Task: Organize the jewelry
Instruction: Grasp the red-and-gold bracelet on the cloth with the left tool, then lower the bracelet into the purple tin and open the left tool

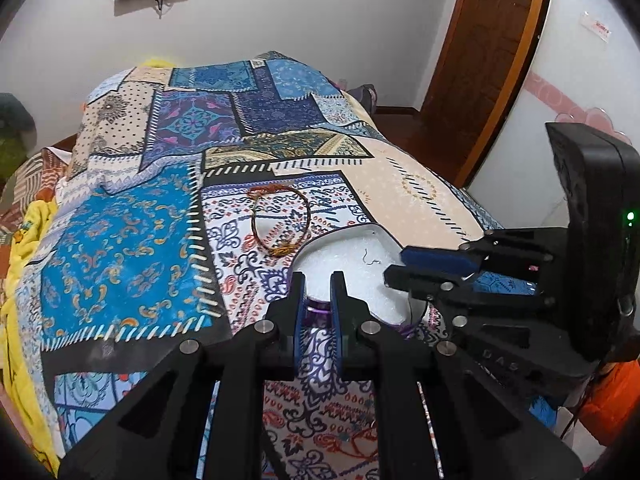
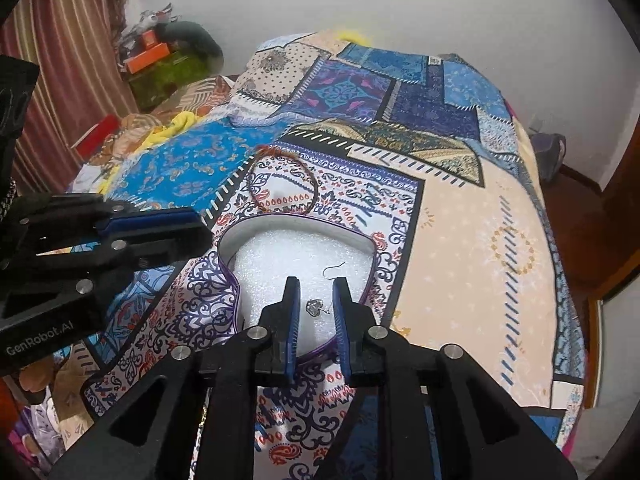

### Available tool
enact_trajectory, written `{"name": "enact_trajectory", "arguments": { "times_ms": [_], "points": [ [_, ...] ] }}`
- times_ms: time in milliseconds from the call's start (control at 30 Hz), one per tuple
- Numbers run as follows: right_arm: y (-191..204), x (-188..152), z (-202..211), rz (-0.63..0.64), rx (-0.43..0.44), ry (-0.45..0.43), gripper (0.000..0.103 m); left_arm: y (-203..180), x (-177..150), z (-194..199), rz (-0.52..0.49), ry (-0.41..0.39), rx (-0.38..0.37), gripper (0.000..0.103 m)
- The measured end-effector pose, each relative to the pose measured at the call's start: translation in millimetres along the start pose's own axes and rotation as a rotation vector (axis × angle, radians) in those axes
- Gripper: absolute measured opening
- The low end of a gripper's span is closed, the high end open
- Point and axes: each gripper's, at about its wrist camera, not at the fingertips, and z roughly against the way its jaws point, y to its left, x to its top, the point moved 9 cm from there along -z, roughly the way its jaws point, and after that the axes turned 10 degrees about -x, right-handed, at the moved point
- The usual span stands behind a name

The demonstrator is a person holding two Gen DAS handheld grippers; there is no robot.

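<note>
A heart-shaped box (image 2: 236,236) with a purple rim and white foam lining lies open on the patterned bedspread; it also shows in the left wrist view (image 1: 372,232). A small silver earring (image 2: 316,307) lies on the foam between the fingers of my right gripper (image 2: 316,300), which is open just above it. A thin wire hook (image 2: 335,270) lies on the foam a little further in. A brown beaded bracelet (image 1: 280,220) lies on the spread just beyond the box, also in the right wrist view (image 2: 280,180). My left gripper (image 1: 318,294) is open and empty at the box's near left rim.
The bed is covered by a blue and cream patchwork spread (image 1: 132,220). A yellow blanket (image 1: 24,240) bunches along its left side. A wooden door (image 1: 492,52) stands at the far right. Boxes and clutter (image 2: 160,60) sit by a striped curtain (image 2: 72,48).
</note>
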Motion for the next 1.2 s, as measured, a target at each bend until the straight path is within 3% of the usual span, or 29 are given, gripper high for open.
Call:
{"name": "enact_trajectory", "arguments": {
  "times_ms": [100,167,200,367,467,567,733,867,1000,1067,1133,1200],
  "points": [
    [-1.0,1.4,9.9,-0.004,-0.012,-0.013,0.019,-0.4,0.3,11.1,-0.01,-0.018,0.027,0.015],
    [-2.4,2.8,15.2,-0.007,-0.019,-0.022,0.02,1.3,2.9,16.7,-0.016,-0.034,0.048,0.042],
    [-3.7,3.1,19.1,-0.008,-0.027,-0.029,0.02,3.8,6.0,20.8,-0.023,-0.054,0.068,0.046],
    [-12.4,6.4,28.0,-0.026,-0.053,-0.051,0.029,26.3,20.8,13.2,-0.002,-0.043,0.114,0.048],
    [-22.1,11.0,30.1,-0.048,-0.08,-0.075,0.043,43.6,29.9,-7.0,0.035,-0.005,0.097,0.048],
    [-30.4,15.6,30.2,-0.069,-0.09,-0.095,0.044,62.8,34.4,-33.9,0.095,0.049,0.07,0.048],
    [-44.7,20.8,22.1,-0.093,-0.106,-0.104,0.044,78.6,39.1,-74.8,0.132,0.122,0.045,0.036],
    [-57.0,22.8,8.6,-0.106,-0.108,-0.092,0.044,74.6,48.6,-93.7,0.043,0.129,0.069,0.036],
    [-65.6,21.1,-2.2,-0.133,-0.096,-0.075,0.044,79.3,51.3,-113.4,0.027,0.162,0.076,0.034],
    [-66.8,19.3,-4.7,-0.138,-0.091,-0.071,0.044,82.2,53.6,-118.8,0.009,0.163,0.093,0.012],
    [-66.3,17.9,-5.8,-0.137,-0.088,-0.069,0.044,84.2,54.8,-121.5,0.002,0.157,0.105,0.005],
    [-66.2,16.9,-5.6,-0.134,-0.089,-0.07,0.044,84.0,56.2,-117.7,-0.011,0.134,0.121,0.005]
  ]
}}
